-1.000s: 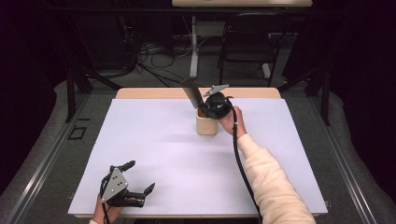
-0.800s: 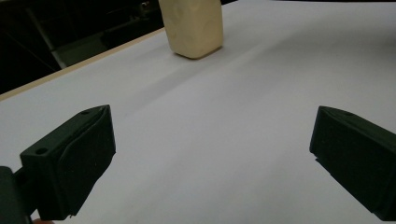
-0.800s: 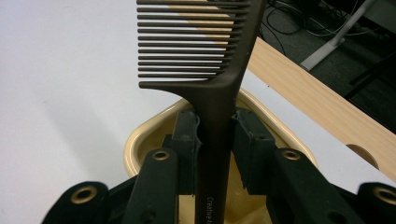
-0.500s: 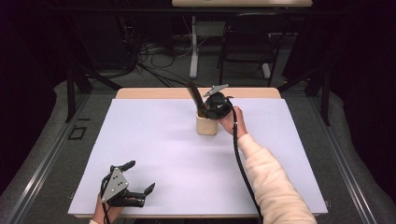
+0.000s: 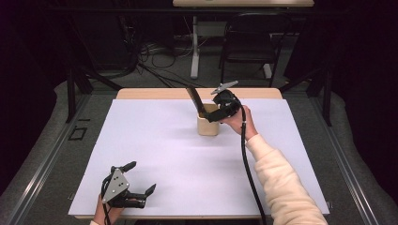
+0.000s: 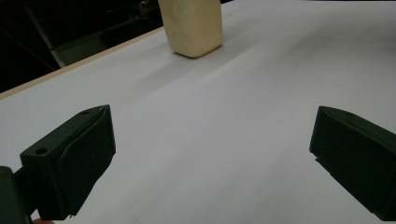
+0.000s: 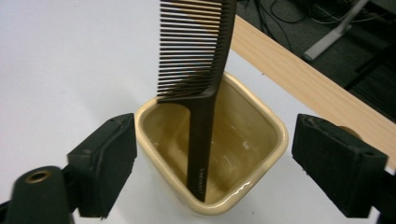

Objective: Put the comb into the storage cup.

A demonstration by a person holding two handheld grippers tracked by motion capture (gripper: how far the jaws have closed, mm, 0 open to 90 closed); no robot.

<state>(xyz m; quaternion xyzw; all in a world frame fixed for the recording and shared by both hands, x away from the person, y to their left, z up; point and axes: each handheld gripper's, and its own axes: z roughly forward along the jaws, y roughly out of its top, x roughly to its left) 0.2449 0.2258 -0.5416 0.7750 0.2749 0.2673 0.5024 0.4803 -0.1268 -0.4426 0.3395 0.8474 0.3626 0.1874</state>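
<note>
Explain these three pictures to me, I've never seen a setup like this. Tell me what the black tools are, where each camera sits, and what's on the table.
A person sits at a white table and holds a hand-operated two-jaw tool in each hand. The high view looks down from above. The other two cameras ride on the tools and look along their black jaws.

The left gripper rests near the table's front edge, jaws open, holding nothing.

The right gripper is at a cream cup far across the table. A black comb stands in the cup, handle down, leaning on the rim. The jaws have just been opening: they now stand wide on either side of the cup, and nothing is gripped.
</note>
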